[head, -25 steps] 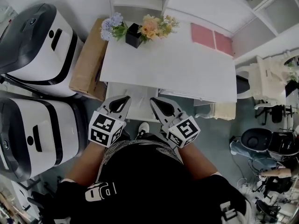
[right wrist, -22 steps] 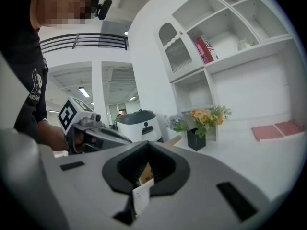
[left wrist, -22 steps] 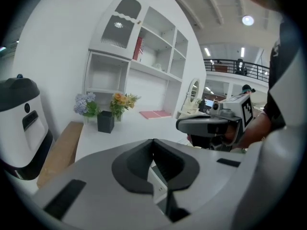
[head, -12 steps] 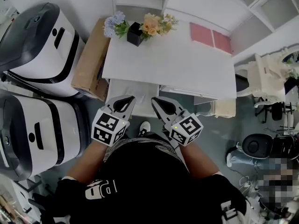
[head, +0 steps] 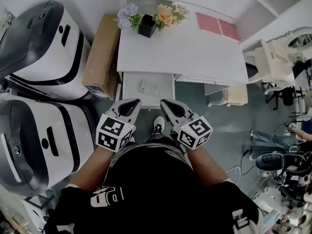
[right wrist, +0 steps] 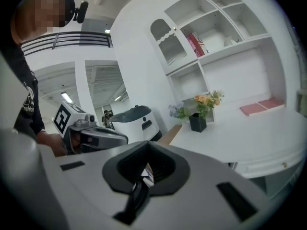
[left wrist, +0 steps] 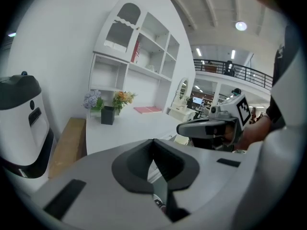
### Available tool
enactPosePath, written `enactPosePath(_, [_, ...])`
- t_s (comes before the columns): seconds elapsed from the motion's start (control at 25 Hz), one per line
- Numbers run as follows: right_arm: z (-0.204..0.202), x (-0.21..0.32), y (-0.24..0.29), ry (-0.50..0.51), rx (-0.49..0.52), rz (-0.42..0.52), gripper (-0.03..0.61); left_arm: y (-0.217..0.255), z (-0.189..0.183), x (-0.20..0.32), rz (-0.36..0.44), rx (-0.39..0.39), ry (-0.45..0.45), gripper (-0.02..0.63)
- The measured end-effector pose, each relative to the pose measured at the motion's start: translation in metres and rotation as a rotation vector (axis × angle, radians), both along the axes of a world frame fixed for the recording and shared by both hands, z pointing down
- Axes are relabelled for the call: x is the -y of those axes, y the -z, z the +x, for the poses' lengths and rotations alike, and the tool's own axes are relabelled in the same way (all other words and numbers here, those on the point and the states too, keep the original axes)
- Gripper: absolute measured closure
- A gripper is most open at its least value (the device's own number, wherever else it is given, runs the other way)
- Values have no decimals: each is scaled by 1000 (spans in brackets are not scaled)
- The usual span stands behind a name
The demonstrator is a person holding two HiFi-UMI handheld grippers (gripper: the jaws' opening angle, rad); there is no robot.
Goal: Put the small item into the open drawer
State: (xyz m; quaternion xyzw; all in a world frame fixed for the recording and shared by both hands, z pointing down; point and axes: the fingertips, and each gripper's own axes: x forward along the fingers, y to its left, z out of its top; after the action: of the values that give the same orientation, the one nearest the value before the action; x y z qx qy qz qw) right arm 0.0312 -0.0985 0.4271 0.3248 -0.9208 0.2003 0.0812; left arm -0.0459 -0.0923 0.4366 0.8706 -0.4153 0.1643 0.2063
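Note:
An open white drawer [head: 131, 92] juts out from the front of the white desk [head: 190, 52]. A small pale flat item [head: 149, 87] lies inside it. My left gripper [head: 127, 107] and right gripper [head: 170, 108] hover side by side just in front of the drawer's near edge, close to my body. Both are shut with nothing between the jaws. In the left gripper view my left gripper [left wrist: 156, 150] has its jaws together, and the right gripper [left wrist: 192, 127] shows beside it. The right gripper [right wrist: 146, 150] looks the same in its own view.
A black vase of flowers [head: 146, 26] and pink pads [head: 218, 26] sit at the desk's far side. A cardboard box [head: 102, 55] leans at the desk's left. Two large white machines [head: 39, 43] [head: 34, 145] stand further left. A white chair [head: 273, 65] stands at the right.
Both grippers have drawn back from over the drawer toward my body. The drawer's inside and the small item in it have come into sight.

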Motion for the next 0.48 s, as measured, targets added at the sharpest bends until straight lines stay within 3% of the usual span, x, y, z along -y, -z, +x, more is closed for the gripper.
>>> enactPosePath(0.48, [-14, -72, -5, -118, 0, -17, 572, -6, -16, -55, -9, -21, -110, 600])
